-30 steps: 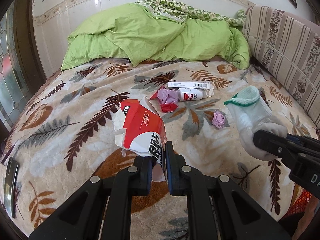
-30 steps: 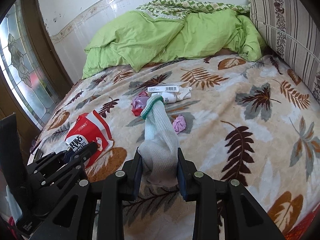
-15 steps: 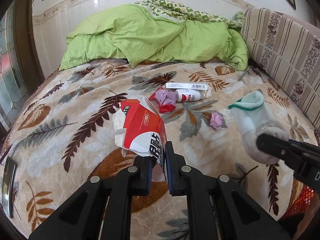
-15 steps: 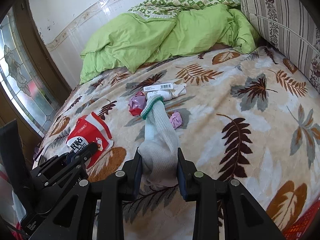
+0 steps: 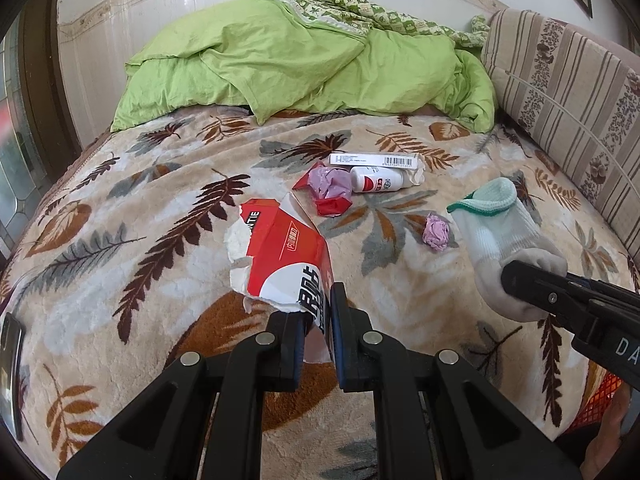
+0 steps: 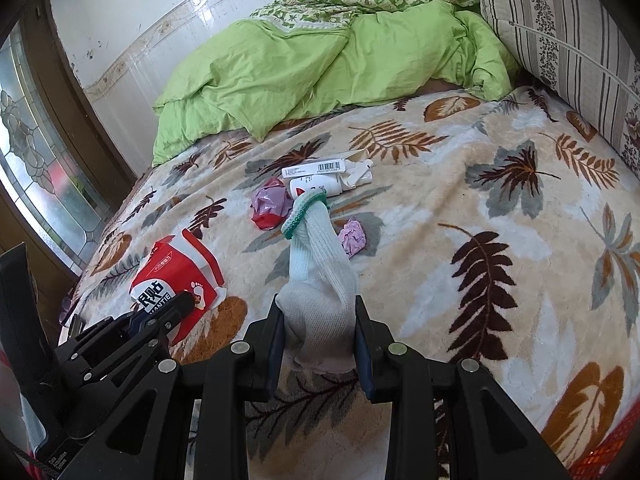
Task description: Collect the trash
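A: Quick pass. Left hand-held gripper (image 5: 316,344): jaws pinched nearly together on the corner of the torn red-and-white packet (image 5: 286,264). Thin card, so almost no gap.

B: Agreed, gripped. Right hand-held gripper (image 6: 320,344)?

A: Clamped on the toe end of a white sock (image 6: 320,280); the jaws stand only as far apart as the bunched fabric. The green-trimmed cuff points away toward the bed's far end.

B: Why both loaded?

A: My guess: one item per hand, both lifted off the bed for a single trip to a bin. No bin seen clearly, only an orange-red mesh edge (image 5: 600,400) at the lower right of the left view. Can't tell what it is.

B: Packet details?

A: Ragged torn top, white inner layer showing, black print near the jaws. Held by a bottom corner, so the rest sticks out ahead, tilted. Light and floppy, should handle easily.

B: Is the sock trash?

A: Can't say. It's limp and greyish at the toe.

B: What's left?

A: On the leaf-print blanket (image 5: 400,308), mid-bed: a crumpled purple wrapper on a red scrap (image 5: 330,190), touching a small white bottle (image 5: 378,180) lying on its side, with a long white barcode box (image 5: 376,159) just behind it. A small pink paper ball (image 5: 437,231) sits apart, nearer the sock.

B: Background?

A: Green duvet (image 5: 304,68) heaped at the far end, striped cushion (image 5: 568,92) on the right. A dark phone-like thing (image 5: 10,360) at the left edge.

B: Progress?

A: Early, I'd judge; four pieces still lying there.
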